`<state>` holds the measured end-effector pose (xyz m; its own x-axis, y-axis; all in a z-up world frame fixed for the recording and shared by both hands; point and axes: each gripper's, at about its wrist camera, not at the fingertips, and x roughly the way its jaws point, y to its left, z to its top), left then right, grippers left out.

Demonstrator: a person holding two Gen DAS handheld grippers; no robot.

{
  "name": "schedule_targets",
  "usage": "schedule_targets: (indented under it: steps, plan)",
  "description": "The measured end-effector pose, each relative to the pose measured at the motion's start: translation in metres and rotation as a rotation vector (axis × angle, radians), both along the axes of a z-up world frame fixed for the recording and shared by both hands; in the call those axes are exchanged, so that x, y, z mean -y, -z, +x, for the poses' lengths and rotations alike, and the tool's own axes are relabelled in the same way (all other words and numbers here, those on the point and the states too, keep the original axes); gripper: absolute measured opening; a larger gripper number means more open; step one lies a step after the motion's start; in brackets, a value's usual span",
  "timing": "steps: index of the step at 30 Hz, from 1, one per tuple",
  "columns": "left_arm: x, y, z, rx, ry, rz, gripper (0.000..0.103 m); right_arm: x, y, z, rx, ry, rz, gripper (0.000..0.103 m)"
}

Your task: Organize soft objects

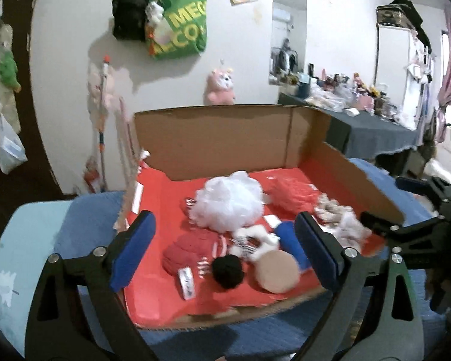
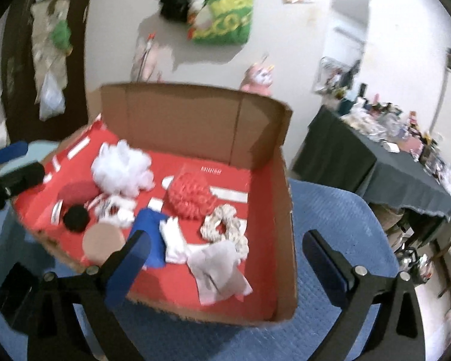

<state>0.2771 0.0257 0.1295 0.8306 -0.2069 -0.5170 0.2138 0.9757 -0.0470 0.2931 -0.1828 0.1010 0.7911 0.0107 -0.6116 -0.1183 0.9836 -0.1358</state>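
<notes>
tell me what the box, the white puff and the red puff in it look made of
Box: corrugated cardboard, matte brown walls with fold creases, red printed floor.
White puff: looks like gathered plastic mesh, a bath sponge, frilly and slightly shiny.
Red puff: probably the same kind of mesh, ruffled in rows; the blur leaves it open.

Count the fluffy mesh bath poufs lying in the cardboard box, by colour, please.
White mesh pouf: 1
Red mesh pouf: 1
Total: 2
</notes>
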Motion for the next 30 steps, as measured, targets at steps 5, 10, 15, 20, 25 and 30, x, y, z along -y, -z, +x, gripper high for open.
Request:
schedule_targets:
  steps: [5, 10, 15, 20, 25, 30]
  plan:
    - [-0.002, 0.026, 0.005, 0.052, -0.044, 0.028, 0.094, -0.003, 0.013, -0.008, 0.117, 0.051, 0.015, 0.103]
    - [-0.006, 0.037, 0.009, 0.073, -0.071, 0.015, 0.094, 0.002, 0.016, -0.004, 0.134, 0.067, 0.044, 0.103]
    - [-0.005, 0.045, 0.010, 0.071, -0.070, 0.013, 0.094, 0.009, 0.025, 0.001, 0.097, 0.069, 0.104, 0.103]
    - [-0.001, 0.050, 0.011, 0.067, -0.059, 0.034, 0.094, 0.005, 0.027, -0.001, 0.105, 0.058, 0.110, 0.103]
    - [-0.001, 0.055, 0.012, 0.052, -0.068, 0.029, 0.094, 0.000, 0.032, -0.001, 0.089, 0.056, 0.097, 0.103]
    - [-0.003, 0.059, 0.013, 0.031, -0.071, 0.018, 0.094, -0.002, 0.036, 0.001, 0.074, 0.057, 0.078, 0.103]
